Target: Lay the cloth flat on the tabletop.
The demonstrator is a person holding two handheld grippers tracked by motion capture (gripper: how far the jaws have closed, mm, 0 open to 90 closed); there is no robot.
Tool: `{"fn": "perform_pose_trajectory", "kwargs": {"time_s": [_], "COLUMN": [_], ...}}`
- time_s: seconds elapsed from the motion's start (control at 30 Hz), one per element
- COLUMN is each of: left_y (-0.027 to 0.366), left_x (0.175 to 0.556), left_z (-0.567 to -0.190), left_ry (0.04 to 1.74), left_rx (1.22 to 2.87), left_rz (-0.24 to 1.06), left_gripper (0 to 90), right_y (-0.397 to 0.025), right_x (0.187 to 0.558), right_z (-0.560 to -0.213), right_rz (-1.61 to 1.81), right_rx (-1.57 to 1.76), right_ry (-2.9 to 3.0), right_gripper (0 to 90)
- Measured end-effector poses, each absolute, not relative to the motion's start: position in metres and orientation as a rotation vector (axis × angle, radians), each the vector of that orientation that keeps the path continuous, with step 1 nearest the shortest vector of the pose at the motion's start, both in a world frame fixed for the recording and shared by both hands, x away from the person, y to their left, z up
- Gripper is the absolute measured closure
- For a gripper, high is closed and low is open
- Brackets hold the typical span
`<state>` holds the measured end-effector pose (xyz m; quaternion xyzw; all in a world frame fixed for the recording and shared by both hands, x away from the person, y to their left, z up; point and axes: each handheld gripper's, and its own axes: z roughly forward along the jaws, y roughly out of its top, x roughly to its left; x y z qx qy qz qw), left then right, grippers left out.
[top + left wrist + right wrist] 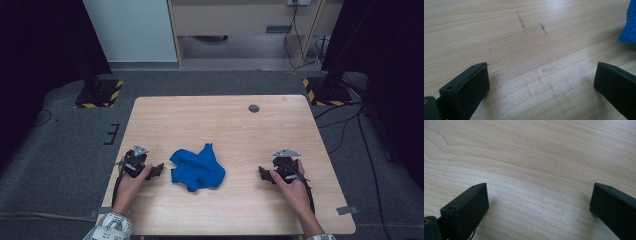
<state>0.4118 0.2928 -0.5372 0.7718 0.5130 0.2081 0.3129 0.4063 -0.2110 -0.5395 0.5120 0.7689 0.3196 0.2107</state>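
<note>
A crumpled blue cloth (198, 168) lies on the wooden table (235, 125), near the front, between my two hands. My left gripper (156, 170) rests on the table just left of the cloth, pointing toward it, open and holding nothing. In the left gripper view my gripper (541, 80) has its jaws wide apart over bare wood, with an edge of the blue cloth (629, 25) at the far right. My right gripper (264, 174) sits right of the cloth, a short gap away. In the right gripper view that gripper (539, 200) is open over bare wood.
A small dark round disc (254, 108) is set in the table near its back edge. Faint dark scuff marks (521, 22) streak the wood ahead of the left gripper. Black stands with yellow-striped bases (99, 93) sit on the floor beyond both back corners.
</note>
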Motion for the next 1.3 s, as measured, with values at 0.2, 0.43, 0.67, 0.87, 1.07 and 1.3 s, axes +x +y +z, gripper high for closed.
{"fn": "perform_pose_trajectory", "kwargs": {"time_s": [0.2,0.43,0.67,0.87,1.07,1.3], "left_y": [0.294,0.288,0.273,0.254,0.237,0.212], "left_x": [0.411,0.406,0.396,0.388,0.383,0.378], "left_z": [-0.537,-0.522,-0.503,-0.496,-0.497,-0.502], "left_ry": [1.352,1.321,1.236,1.175,1.118,1.040], "left_rx": [2.027,1.968,1.912,1.904,1.939,2.004], "left_rz": [0.550,0.528,0.516,0.500,0.463,0.436], "left_gripper": [1.3,5.6,5.5,5.2,4.7,3.2], "right_y": [-0.210,-0.209,-0.209,-0.209,-0.209,-0.209], "right_x": [0.406,0.405,0.404,0.404,0.404,0.404], "right_z": [-0.540,-0.539,-0.540,-0.540,-0.540,-0.540], "right_rz": [0.886,0.885,0.885,0.885,0.885,0.885], "right_rx": [1.426,1.429,1.425,1.425,1.426,1.425], "right_ry": [2.134,2.134,2.132,2.132,2.132,2.132], "right_gripper": [2.2,2.1,2.1,2.0,2.0,2.0]}}
